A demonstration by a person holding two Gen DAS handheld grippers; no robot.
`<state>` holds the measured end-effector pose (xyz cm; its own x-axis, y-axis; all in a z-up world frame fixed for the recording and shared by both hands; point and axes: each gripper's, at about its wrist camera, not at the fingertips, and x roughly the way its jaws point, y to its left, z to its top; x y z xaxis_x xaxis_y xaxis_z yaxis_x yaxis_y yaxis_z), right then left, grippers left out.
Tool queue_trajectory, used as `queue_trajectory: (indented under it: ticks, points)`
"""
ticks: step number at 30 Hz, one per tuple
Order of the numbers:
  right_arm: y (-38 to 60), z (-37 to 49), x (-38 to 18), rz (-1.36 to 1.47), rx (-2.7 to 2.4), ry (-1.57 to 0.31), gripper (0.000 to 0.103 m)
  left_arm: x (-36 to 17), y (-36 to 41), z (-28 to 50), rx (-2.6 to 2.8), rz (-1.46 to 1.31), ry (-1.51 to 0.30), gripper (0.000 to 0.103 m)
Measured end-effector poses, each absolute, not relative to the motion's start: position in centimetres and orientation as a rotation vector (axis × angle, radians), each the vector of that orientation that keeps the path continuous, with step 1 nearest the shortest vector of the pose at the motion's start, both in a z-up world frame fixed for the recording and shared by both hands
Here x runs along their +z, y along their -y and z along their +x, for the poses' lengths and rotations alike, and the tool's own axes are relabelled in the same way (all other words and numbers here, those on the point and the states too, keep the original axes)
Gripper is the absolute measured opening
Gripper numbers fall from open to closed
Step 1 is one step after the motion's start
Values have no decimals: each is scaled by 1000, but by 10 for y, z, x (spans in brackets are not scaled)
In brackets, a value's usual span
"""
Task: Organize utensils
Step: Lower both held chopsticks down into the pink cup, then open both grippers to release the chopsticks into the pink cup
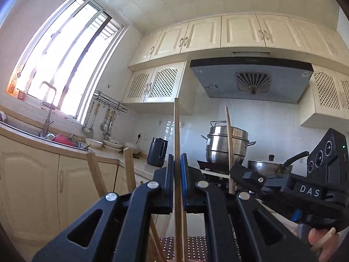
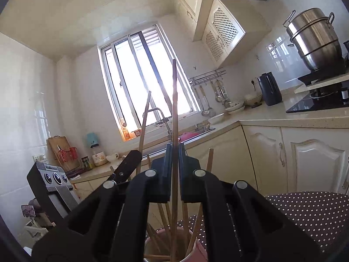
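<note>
My left gripper (image 1: 177,166) is shut on a wooden chopstick (image 1: 177,131) that stands upright between its blue pads. My right gripper (image 2: 173,152) is shut on another wooden chopstick (image 2: 174,100), also upright. Its lower end reaches down into a pink cup (image 2: 196,254) that holds several more chopsticks. In the left wrist view the right gripper (image 1: 234,170) shows at the right, holding its chopstick (image 1: 229,135). In the right wrist view the left gripper (image 2: 130,159) shows at the left with its chopstick (image 2: 145,118).
The cup stands on a dark polka-dot cloth (image 2: 309,214). Behind are cream cabinets, a sink with a tap (image 1: 49,104), a black kettle (image 1: 157,154), a steel steamer pot (image 1: 226,146) and a pan (image 1: 270,167) on the stove. Chair posts (image 1: 129,170) rise at the left.
</note>
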<state>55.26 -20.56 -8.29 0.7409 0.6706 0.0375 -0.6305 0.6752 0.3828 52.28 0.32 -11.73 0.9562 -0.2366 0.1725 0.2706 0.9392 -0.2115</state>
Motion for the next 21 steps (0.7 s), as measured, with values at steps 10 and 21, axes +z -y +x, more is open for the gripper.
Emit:
queue_trajectory:
  ticks: [10, 21]
  points:
    - [203, 553, -88, 386, 758, -127, 6, -119, -5, 526, -271, -256, 159, 6]
    - [201, 552, -96, 401, 783, -142, 6, -117, 10, 534, -267, -151, 152, 6]
